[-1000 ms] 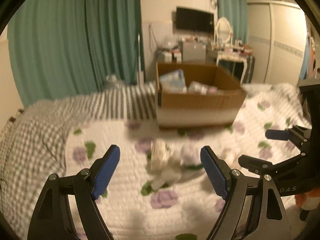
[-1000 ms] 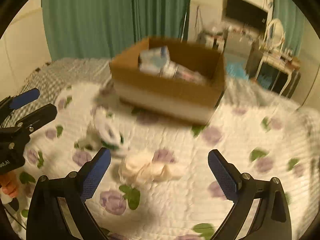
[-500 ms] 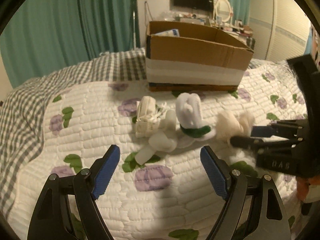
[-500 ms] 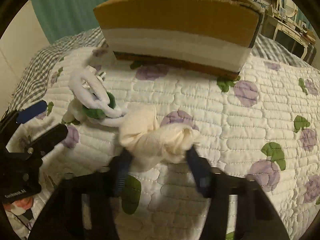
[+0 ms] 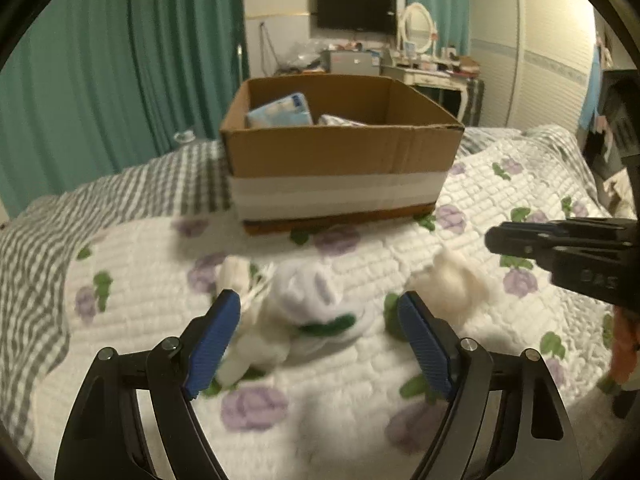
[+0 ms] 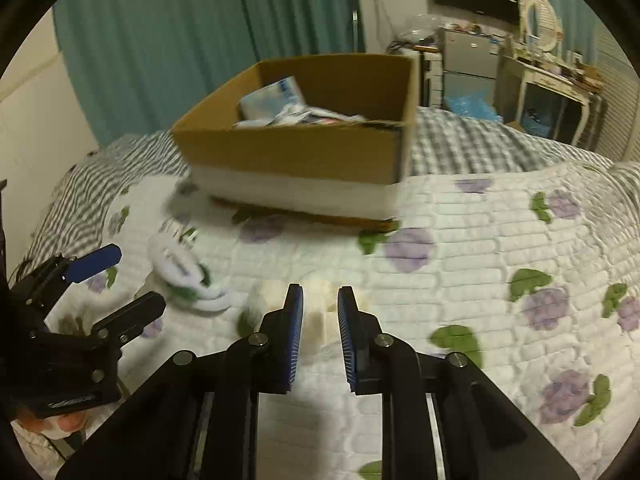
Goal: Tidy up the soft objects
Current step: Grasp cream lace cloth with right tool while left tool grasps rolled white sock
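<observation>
My right gripper (image 6: 320,320) is clamped on the cream sock bundle (image 6: 316,312), blue pads pinching it from both sides w/ the soft lump bulging out in front of the tips. From the left cam the same bundle (image 5: 452,280) sits on the quilt (image 5: 500,200) just under the right gripper's black arm (image 5: 560,244), which reaches in from the right edge.

My left gripper (image 5: 320,320) is wide apart and its jaws are closing a bit; the white sock w/ green trim (image 5: 316,300) lies on the quilt between the fingers, but the pads aren't pressing on it. Just left of that sock there's a smaller whitish rolled item (image 5: 236,272) (too blurred to say what exactly), and a white fuzzy piece (image 5: 256,348) near my left pad.

In the right cam the white/green sock (image 6: 188,276) is left of the cream bundle, near it, w/ my left gripper (image 6: 116,280) coming in from the left edge.

The cardboard box (image 5: 340,152) stands further back on the bed, open on top, white band round its lower half. Inside: a light-blue pack (image 5: 280,112) at the left, plus other packets (image 6: 316,116) beside it. Teal curtains (image 5: 120,60) behind.
</observation>
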A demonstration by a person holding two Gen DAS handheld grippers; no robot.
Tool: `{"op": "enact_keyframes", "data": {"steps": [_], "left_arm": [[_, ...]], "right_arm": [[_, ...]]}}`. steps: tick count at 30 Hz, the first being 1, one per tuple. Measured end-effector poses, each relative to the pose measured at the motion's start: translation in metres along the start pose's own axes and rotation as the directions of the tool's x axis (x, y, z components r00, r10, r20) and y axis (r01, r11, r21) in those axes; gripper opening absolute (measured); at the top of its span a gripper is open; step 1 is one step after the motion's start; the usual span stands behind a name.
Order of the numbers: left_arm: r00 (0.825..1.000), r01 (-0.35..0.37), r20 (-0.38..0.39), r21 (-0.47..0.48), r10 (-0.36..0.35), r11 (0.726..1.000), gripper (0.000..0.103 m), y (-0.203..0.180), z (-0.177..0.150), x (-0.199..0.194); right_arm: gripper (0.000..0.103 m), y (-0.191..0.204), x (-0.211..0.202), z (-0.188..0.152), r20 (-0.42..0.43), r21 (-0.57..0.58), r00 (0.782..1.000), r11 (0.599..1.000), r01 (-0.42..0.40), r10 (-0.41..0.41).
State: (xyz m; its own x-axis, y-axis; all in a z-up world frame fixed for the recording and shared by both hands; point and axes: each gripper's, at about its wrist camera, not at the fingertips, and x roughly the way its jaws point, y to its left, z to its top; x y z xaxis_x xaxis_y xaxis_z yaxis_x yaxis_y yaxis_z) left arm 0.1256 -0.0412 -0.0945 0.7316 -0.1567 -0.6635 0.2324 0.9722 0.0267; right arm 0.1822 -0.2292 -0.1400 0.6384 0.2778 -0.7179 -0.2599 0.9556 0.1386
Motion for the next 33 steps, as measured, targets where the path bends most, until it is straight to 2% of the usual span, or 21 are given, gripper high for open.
{"op": "enact_keyframes", "data": {"steps": [1,2,3,4,6,8,10,12,13,18,22,24,25,26,27,28,29,31,33], "left_arm": [[1.0,-0.001,-0.011,-0.002,0.001,1.0,0.075,-0.001,0.002,0.007],[1.0,0.011,-0.028,-0.007,-0.011,1.0,0.064,-0.001,0.003,0.017],[0.999,0.016,-0.042,-0.009,-0.016,1.0,0.058,-0.002,0.004,0.023],[0.999,0.012,-0.053,-0.011,-0.013,1.0,0.056,-0.002,0.004,0.03],[0.998,0.016,-0.066,-0.008,-0.016,1.0,0.043,-0.004,0.005,0.04],[0.997,0.032,-0.073,-0.009,-0.033,0.999,0.037,-0.004,0.004,0.044],[0.997,0.042,-0.065,-0.002,-0.042,0.999,0.029,-0.004,0.002,0.041],[0.997,0.048,-0.06,0.003,-0.048,0.999,0.024,-0.003,0.001,0.038],[0.997,0.051,-0.059,0.001,-0.051,0.999,0.023,-0.002,0.001,0.036],[0.998,0.061,-0.03,0.019,-0.06,0.998,0.018,-0.002,0.001,0.022],[0.998,0.064,-0.01,0.017,-0.064,0.998,0.018,0.0,0.003,0.012],[0.998,0.07,-0.003,0.002,-0.07,0.998,0.018,0.003,0.004,0.006],[0.997,0.078,-0.001,-0.007,-0.078,0.997,0.018,0.004,0.005,0.003],[0.996,0.084,0.002,-0.014,-0.084,0.996,0.018,0.005,0.005,0.0],[0.996,0.084,0.007,-0.018,-0.084,0.996,0.018,0.006,0.005,-0.004],[0.997,0.082,0.013,-0.016,-0.082,0.997,0.018,0.006,0.006,-0.007],[0.997,0.079,0.019,-0.009,-0.078,0.997,0.018,0.005,0.006,-0.011],[0.997,0.072,0.03,0.001,-0.072,0.997,0.018,0.005,0.007,-0.019],[0.996,0.077,0.043,0.008,-0.077,0.997,0.018,0.004,0.008,-0.028]], "right_arm": [[0.017,-0.003,0.001,0.0,0.0,0.011,1.0,1.0,-0.01,0.01],[0.017,-0.006,0.002,0.0,-0.001,0.021,1.0,1.0,-0.014,0.014],[0.018,-0.008,0.003,0.0,0.001,0.028,1.0,1.0,-0.01,0.01],[0.018,-0.009,0.004,0.001,0.0,0.032,1.0,0.999,-0.011,0.011],[0.018,-0.012,0.006,0.001,-0.007,0.047,1.0,0.999,-0.015,0.016],[0.029,-0.014,0.009,0.0,-0.017,0.059,1.0,0.998,-0.007,0.008],[0.055,-0.014,0.011,-0.002,-0.022,0.064,1.0,0.998,-0.004,0.005],[0.073,-0.013,0.012,-0.005,-0.024,0.064,1.0,0.998,-0.004,0.006],[0.078,-0.01,0.014,-0.006,-0.029,0.057,0.999,0.998,-0.016,0.017],[0.084,0.001,0.03,-0.014,-0.084,0.03,0.995,0.998,-0.056,0.058],[0.084,0.004,0.05,-0.019,-0.134,0.055,0.986,0.994,-0.09,0.097],[0.084,0.006,0.055,-0.02,-0.138,0.05,0.986,0.995,-0.085,0.091],[0.08,0.007,0.058,-0.021,-0.139,0.049,0.986,0.995,-0.082,0.088],[0.074,0.007,0.061,-0.022,-0.147,0.047,0.985,0.996,-0.079,0.085],[0.05,0.008,0.064,-0.023,-0.157,0.043,0.984,0.996,-0.078,0.084],[0.036,0.009,0.065,-0.024,-0.163,0.035,0.984,0.997,-0.073,0.078],[0.036,0.01,0.063,-0.026,-0.158,0.028,0.985,0.997,-0.066,0.07],[0.023,0.013,0.056,-0.026,-0.134,0.015,0.989,0.998,-0.063,0.064],[0.023,0.015,0.043,-0.023,-0.114,0.014,0.992,0.998,-0.053,0.055]]}}
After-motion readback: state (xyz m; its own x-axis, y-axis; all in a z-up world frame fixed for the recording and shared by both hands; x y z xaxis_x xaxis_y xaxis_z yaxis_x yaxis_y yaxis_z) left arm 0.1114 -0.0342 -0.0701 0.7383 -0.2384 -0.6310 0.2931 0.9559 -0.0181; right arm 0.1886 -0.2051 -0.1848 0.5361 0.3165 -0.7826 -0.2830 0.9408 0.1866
